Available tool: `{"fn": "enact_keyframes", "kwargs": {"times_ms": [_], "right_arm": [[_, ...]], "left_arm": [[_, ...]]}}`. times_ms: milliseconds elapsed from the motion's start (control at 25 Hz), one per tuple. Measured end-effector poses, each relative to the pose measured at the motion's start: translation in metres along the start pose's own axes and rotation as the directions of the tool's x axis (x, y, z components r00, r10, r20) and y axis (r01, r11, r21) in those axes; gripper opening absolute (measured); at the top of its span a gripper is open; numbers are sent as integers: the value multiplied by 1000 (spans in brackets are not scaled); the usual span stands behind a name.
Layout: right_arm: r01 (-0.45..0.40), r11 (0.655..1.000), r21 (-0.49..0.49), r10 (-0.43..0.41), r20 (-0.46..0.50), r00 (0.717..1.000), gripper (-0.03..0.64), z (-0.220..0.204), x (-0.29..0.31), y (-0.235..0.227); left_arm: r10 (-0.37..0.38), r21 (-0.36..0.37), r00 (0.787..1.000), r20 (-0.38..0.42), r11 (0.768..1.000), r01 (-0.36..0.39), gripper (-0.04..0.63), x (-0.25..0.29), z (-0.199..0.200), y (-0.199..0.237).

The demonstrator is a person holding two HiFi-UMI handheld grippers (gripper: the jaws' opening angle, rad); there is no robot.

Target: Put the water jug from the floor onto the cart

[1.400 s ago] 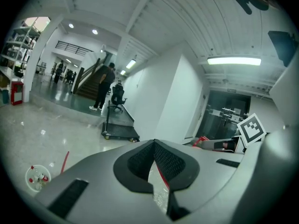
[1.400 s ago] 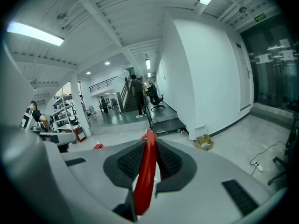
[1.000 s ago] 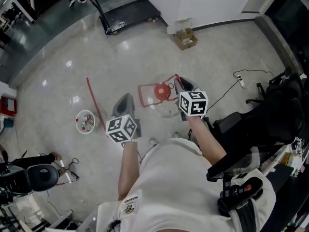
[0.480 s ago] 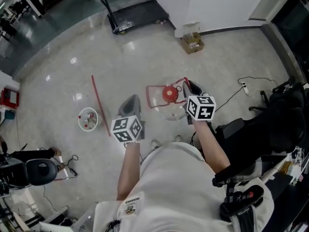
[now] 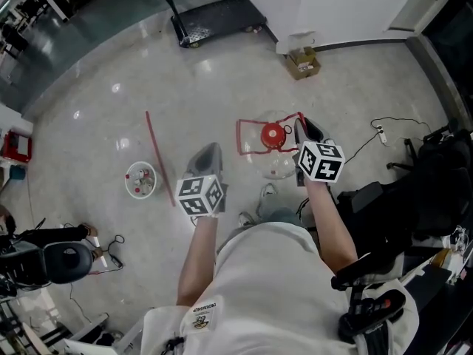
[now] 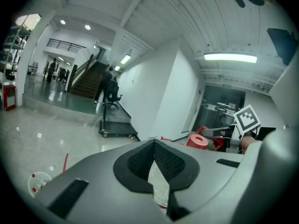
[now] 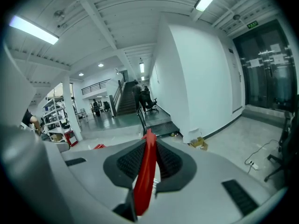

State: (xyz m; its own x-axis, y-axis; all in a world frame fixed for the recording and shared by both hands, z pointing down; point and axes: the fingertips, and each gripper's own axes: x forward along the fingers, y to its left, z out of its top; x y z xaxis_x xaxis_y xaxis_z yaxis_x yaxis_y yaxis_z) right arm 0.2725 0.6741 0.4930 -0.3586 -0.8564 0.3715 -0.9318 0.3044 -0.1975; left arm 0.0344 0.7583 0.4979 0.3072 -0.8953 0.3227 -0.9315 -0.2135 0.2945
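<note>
The clear water jug (image 5: 270,154) with a red cap (image 5: 273,134) hangs above the floor by its red wire handle (image 5: 247,137). My right gripper (image 5: 302,129) is shut on that handle, and a red strip (image 7: 146,171) runs between its pads in the right gripper view. My left gripper (image 5: 210,152) is left of the jug and apart from it, shut on nothing (image 6: 153,143). From the left gripper view the jug's red cap (image 6: 198,141) shows to the right. The black flat cart (image 5: 216,17) stands far ahead by the white wall, also seen as the cart (image 6: 117,128) and the cart (image 7: 158,125).
A white bowl (image 5: 140,180) with small bits and a red stick (image 5: 159,157) lie on the floor to the left. A cardboard box (image 5: 303,63) sits by the wall corner. A black office chair (image 5: 414,198) and a cable (image 5: 377,128) are at the right.
The right gripper and the hanging jug have shifted to the right in the head view. The left gripper has moved a little the same way. Both grips look unchanged.
</note>
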Motion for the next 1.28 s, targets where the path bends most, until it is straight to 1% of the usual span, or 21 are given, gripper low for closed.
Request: {"fn": "enact_keyframes", "kwargs": {"times_ms": [240,440,680,880,1120,1280], "right_arm": [[3,1000,-5,-3,-8,1000,57,7,37,-12],[2,1000,2,-2,-7,1000,56,21,83,-29],[-23,1000,13,23,-10,1000,55,48,139,-53],[-50,999,3,50,-3,999,56,78,189,-69],[-88,996,-13,89,9,996,57,108,234,-91],[-84,996,-8,84,6,996,57,120,262,-109]], "left_arm": [[4,-1,1000,3,1000,-4,3,39,15,11],[9,-12,1000,-4,1000,-9,3,92,32,24],[8,-8,1000,-4,1000,-8,3,164,63,24],[7,-5,1000,-11,1000,-7,3,220,85,25],[31,1,999,16,1000,-31,3,268,108,23],[42,8,999,17,999,-43,3,293,120,26]]}}
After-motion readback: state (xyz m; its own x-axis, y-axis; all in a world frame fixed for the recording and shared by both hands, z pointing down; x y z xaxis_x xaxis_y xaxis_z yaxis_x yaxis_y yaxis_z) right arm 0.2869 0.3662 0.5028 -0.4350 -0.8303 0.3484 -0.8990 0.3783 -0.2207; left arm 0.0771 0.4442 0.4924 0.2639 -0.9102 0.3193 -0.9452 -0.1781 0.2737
